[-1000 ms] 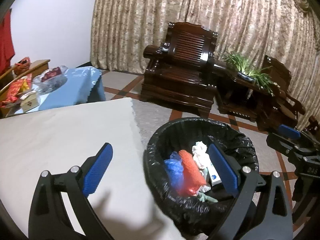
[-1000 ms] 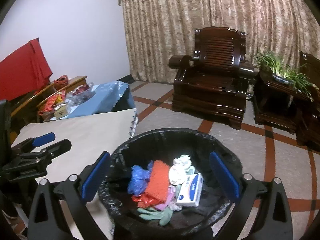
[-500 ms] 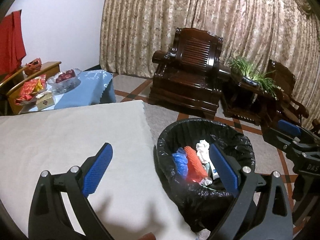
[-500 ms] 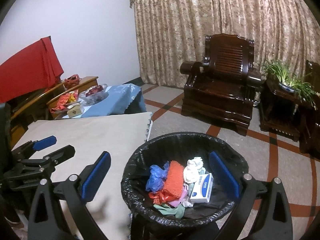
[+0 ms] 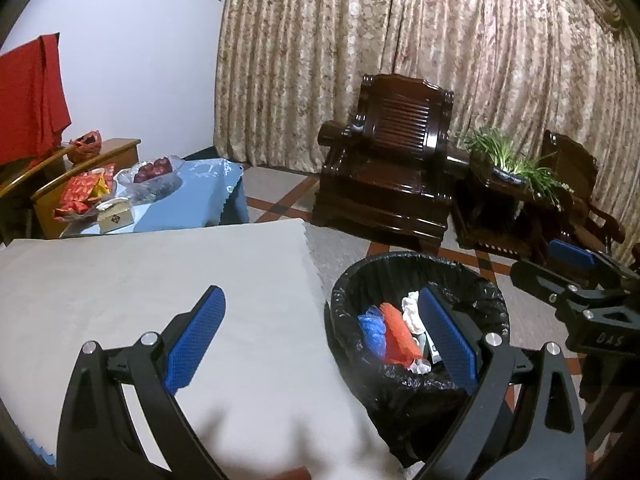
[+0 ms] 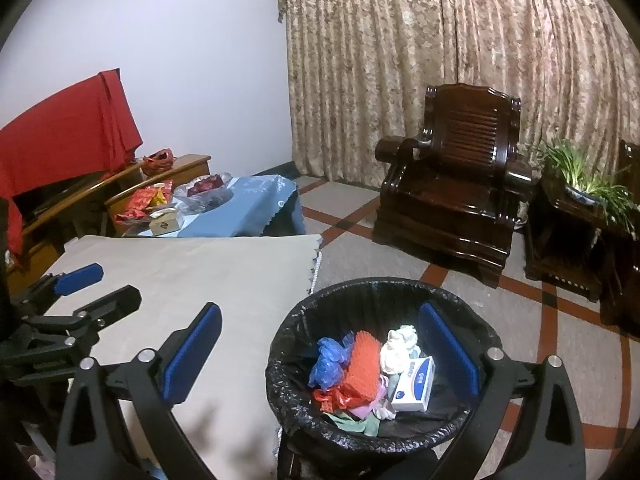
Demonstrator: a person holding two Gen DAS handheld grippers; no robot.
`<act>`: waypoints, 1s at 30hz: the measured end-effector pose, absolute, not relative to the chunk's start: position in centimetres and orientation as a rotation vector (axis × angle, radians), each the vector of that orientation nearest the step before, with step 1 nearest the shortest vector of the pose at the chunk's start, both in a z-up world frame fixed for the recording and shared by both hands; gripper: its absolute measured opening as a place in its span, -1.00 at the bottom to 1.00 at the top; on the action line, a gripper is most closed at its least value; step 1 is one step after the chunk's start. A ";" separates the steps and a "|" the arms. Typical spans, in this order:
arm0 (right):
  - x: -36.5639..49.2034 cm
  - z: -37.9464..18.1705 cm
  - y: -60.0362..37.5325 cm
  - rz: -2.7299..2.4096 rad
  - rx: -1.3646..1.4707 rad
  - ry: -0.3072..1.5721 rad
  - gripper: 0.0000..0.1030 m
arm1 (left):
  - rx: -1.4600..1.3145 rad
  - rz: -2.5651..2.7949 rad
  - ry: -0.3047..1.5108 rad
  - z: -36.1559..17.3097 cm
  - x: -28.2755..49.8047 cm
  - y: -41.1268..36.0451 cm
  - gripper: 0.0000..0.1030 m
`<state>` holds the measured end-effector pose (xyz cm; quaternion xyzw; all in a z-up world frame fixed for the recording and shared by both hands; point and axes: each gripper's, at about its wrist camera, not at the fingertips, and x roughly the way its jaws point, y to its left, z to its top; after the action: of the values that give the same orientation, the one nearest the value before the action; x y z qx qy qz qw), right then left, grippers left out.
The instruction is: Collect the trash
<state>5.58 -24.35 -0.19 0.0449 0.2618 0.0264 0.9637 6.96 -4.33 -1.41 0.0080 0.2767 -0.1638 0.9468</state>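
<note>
Both wide-open, empty grippers, left gripper and right gripper, are backing away from the black-bagged round trash bin; the beige tablecloth is showing nothing left, suggesting collection is finishing.

Dark wooden armchair, patterned curtain, potted plant, blue-clothed table

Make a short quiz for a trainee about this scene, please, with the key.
1. True or false: the left tongs hold a piece of trash.
2. Which lies in the bin? A) white box B) shoe C) bottle
3. Fill in: the table beside the bin is covered by a ____ cloth.

Key: 1 false, both tongs are open and empty, right tongs too. 2 A. 3 beige.
</note>
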 end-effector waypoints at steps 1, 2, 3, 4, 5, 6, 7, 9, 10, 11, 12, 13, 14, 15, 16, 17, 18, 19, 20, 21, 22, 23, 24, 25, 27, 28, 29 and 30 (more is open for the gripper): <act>5.6 -0.1 -24.2 0.054 0.089 0.528 0.88 | 0.015 -0.331 0.559 -1.3 6.8 -4.2 0.83; 5.4 0.0 -24.1 0.056 0.086 0.525 0.88 | 0.015 -0.328 0.554 -1.1 6.6 -4.1 0.83; 5.4 0.1 -24.0 0.057 0.084 0.524 0.88 | 0.015 -0.325 0.550 -0.9 6.5 -4.0 0.83; 5.4 0.1 -23.9 0.059 0.083 0.522 0.88 | 0.014 -0.325 0.549 -0.9 6.5 -4.0 0.83; 5.4 0.2 -23.8 0.061 0.081 0.520 0.88 | 0.014 -0.323 0.546 -0.8 6.4 -3.9 0.83; 5.4 0.3 -23.7 0.061 0.080 0.519 0.88 | 0.014 -0.321 0.543 -0.8 6.3 -3.9 0.83; 5.3 0.3 -23.7 0.062 0.079 0.518 0.88 | 0.014 -0.319 0.540 -0.7 6.2 -3.9 0.83; 5.3 0.4 -23.6 0.064 0.078 0.516 0.88 | 0.013 -0.317 0.538 -0.6 6.2 -3.8 0.83; 5.3 0.4 -23.5 0.064 0.077 0.516 0.88 | 0.014 -0.316 0.537 -0.6 6.1 -3.8 0.83; 5.2 0.4 -23.4 0.064 0.076 0.516 0.88 | 0.014 -0.315 0.537 -0.6 6.1 -3.8 0.83; 5.3 0.4 -23.4 0.064 0.077 0.516 0.88 | 0.014 -0.316 0.538 -0.7 6.1 -3.7 0.83; 5.3 0.4 -23.4 0.063 0.078 0.517 0.88 | 0.014 -0.315 0.538 -0.7 6.1 -3.7 0.83; 5.2 0.4 -23.4 0.064 0.078 0.517 0.88 | 0.015 -0.315 0.537 -0.7 6.1 -3.7 0.83; 5.2 0.4 -23.4 0.064 0.077 0.516 0.88 | 0.015 -0.315 0.536 -0.7 6.1 -3.6 0.83; 5.3 0.4 -23.4 0.064 0.076 0.515 0.88 | 0.015 -0.316 0.537 -0.7 6.1 -3.6 0.83; 5.2 0.4 -23.3 0.064 0.076 0.515 0.88 | 0.016 -0.316 0.536 -0.7 6.1 -3.6 0.83; 5.2 0.4 -23.3 0.064 0.077 0.515 0.88 | 0.016 -0.316 0.537 -0.7 6.1 -3.6 0.83; 5.3 0.4 -23.3 0.063 0.077 0.516 0.88 | 0.016 -0.316 0.537 -0.7 6.1 -3.6 0.83; 5.2 0.4 -23.3 0.064 0.077 0.515 0.88 | 0.017 -0.316 0.537 -0.7 6.1 -3.6 0.83; 5.3 0.4 -23.3 0.063 0.076 0.516 0.88 | 0.017 -0.316 0.536 -0.7 6.1 -3.6 0.83; 5.3 0.4 -23.3 0.063 0.077 0.517 0.88 | 0.018 -0.315 0.536 -0.7 6.0 -3.5 0.83; 5.2 0.4 -23.3 0.063 0.077 0.517 0.88 | 0.017 -0.315 0.537 -0.7 6.0 -3.5 0.83; 5.2 0.4 -23.2 0.064 0.077 0.516 0.88 | 0.016 -0.314 0.537 -0.7 6.0 -3.6 0.83; 5.3 0.3 -23.2 0.062 0.077 0.516 0.88 | 0.016 -0.315 0.537 -0.7 6.0 -3.6 0.83; 5.3 0.3 -23.2 0.063 0.078 0.516 0.88 | 0.017 -0.315 0.536 -0.7 6.0 -3.6 0.83; 5.2 0.4 -23.2 0.064 0.077 0.516 0.88 | 0.017 -0.315 0.536 -0.7 6.0 -3.6 0.83; 5.3 0.3 -23.2 0.063 0.076 0.516 0.88 | 0.019 -0.314 0.536 -0.7 6.0 -3.5 0.83; 5.3 0.3 -23.2 0.063 0.077 0.516 0.88 | 0.018 -0.314 0.537 -0.7 6.0 -3.5 0.83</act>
<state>5.26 -23.19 0.33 0.0381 0.2550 0.0312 0.9657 5.97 -3.48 -0.67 0.0090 0.2640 -0.1547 0.9520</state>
